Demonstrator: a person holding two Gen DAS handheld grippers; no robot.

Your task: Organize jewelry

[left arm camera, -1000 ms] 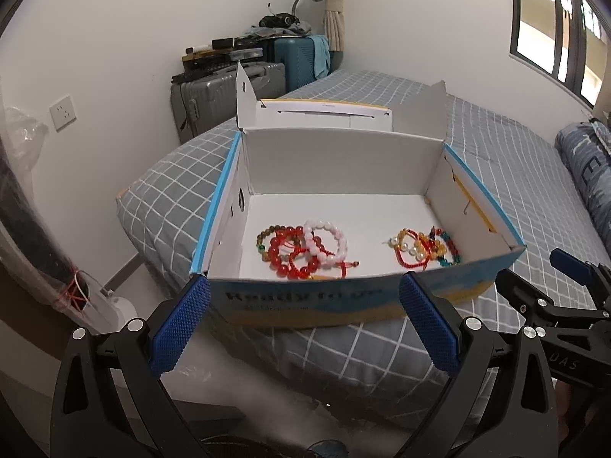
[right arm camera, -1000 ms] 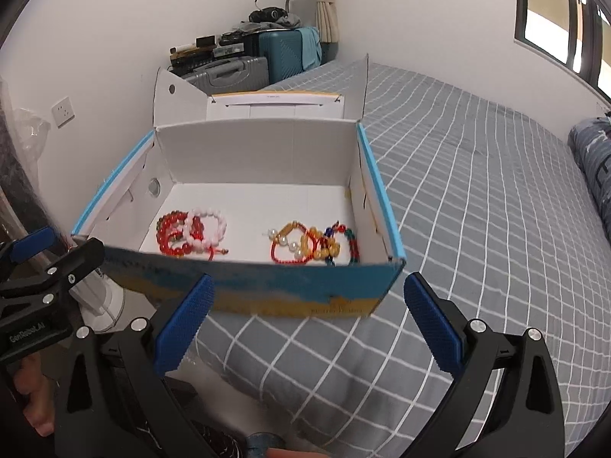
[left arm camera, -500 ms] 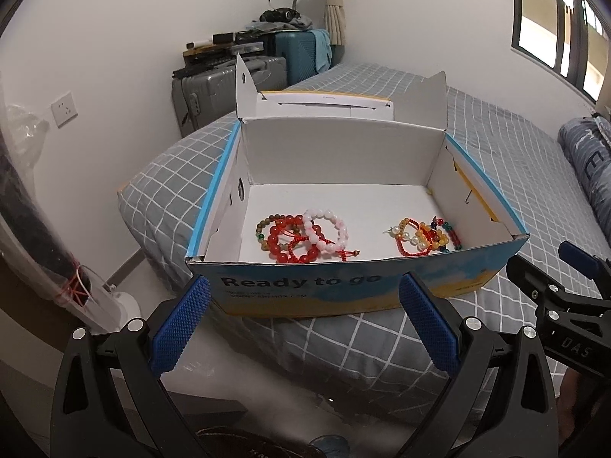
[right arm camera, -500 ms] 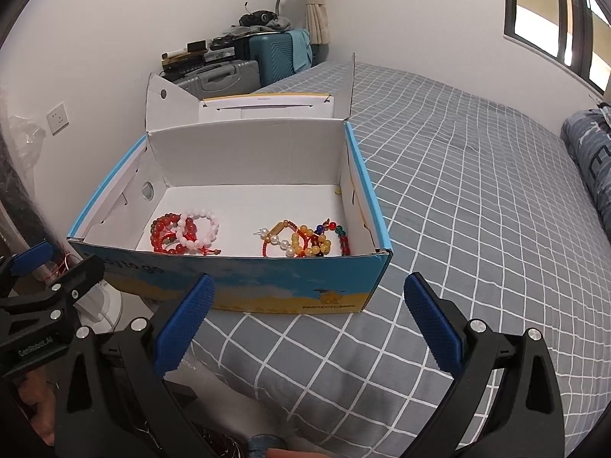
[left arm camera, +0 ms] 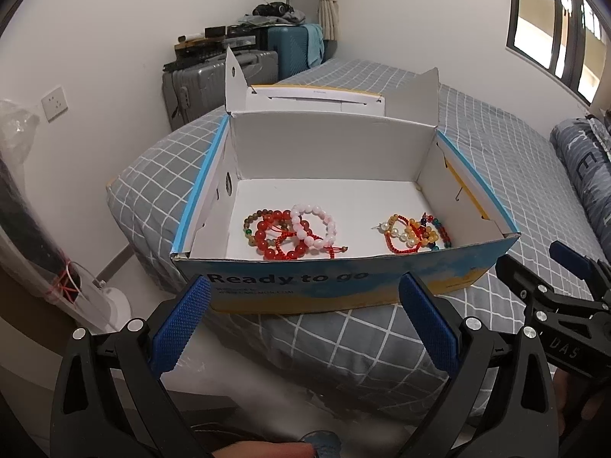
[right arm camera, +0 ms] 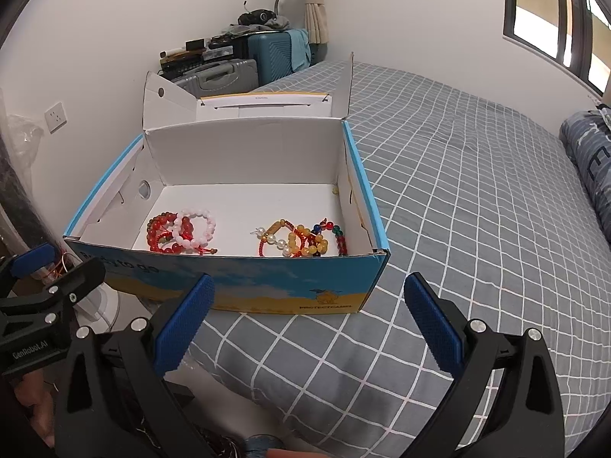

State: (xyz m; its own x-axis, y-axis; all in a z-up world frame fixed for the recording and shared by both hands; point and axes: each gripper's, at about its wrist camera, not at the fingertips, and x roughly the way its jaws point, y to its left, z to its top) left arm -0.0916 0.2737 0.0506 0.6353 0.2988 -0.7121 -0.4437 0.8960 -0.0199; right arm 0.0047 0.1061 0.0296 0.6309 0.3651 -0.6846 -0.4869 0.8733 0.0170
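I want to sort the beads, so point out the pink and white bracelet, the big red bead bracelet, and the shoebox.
pink and white bracelet (left arm camera: 319, 225): left wrist view, its upper beads.
big red bead bracelet (left arm camera: 267, 229): left wrist view, left-side beads.
shoebox (right arm camera: 267, 290): right wrist view, printed front wall.

Box (left arm camera: 343, 286) sits on the bed (left arm camera: 477, 133) (near corner); two bracelet heaps (left arm camera: 294, 233) inside, left and right.

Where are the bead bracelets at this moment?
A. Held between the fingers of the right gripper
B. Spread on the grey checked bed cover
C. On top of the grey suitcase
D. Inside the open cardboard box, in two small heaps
D: the bead bracelets lie on the white floor of the open cardboard box in two heaps, while the left gripper and the right gripper stand open and empty.
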